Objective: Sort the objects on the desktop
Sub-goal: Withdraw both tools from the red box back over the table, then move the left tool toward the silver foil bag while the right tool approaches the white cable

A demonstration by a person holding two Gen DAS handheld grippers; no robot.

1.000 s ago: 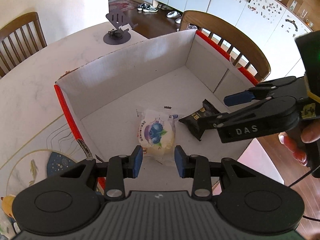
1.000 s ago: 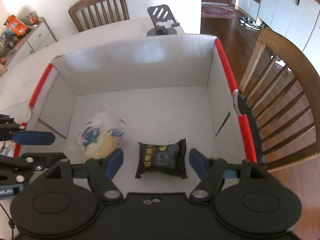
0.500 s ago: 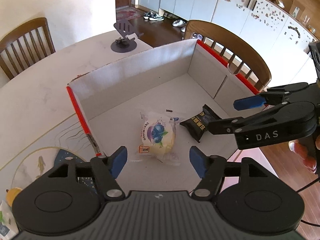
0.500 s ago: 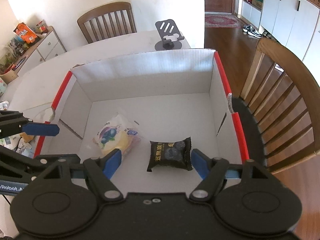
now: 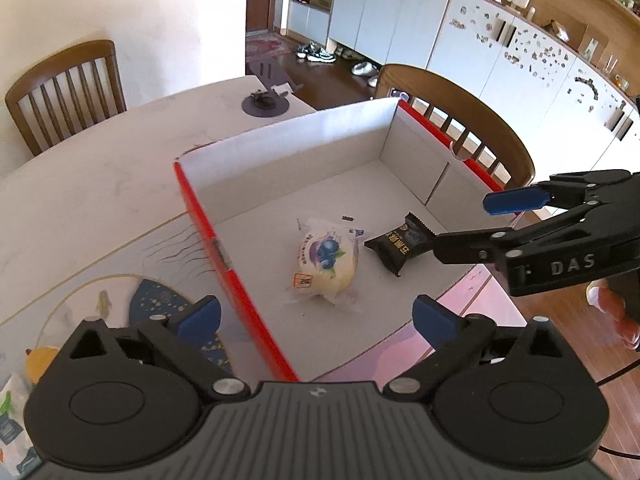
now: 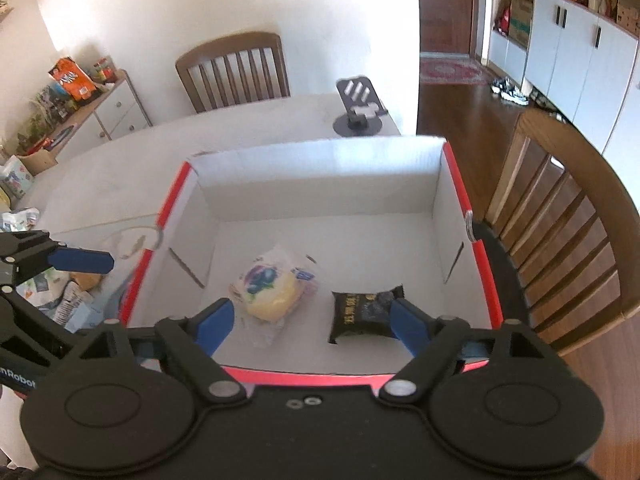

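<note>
Two hand-held grippers hang above an open white cardboard box (image 6: 320,184) with red rims on a pale dining table (image 5: 92,184). Nearest the lens, the left gripper (image 5: 316,318) has its blue-padded jaws spreading wide with nothing between the pads; they straddle the box's near left rim. The right gripper (image 6: 312,320) is likewise opening, its pads clear of everything, and a person's fingertips (image 5: 612,308) show behind it in the left wrist view. On the box floor just beyond lie two packets, close beside each other but apparently not touching: a clear-wrapped yellowish bun (image 6: 272,292) printed with blueberries on the left, and a black snack packet (image 6: 366,310) on the right. Outside the box, at the table's near left edge, sits a small heap of other wrappers (image 6: 60,296), too blurred to identify. Farther back a black phone stand (image 6: 358,114) stands at the table's far edge, wooden chairs (image 6: 236,70) ring the table, and white cabinets (image 5: 500,52) line the wall behind.
</note>
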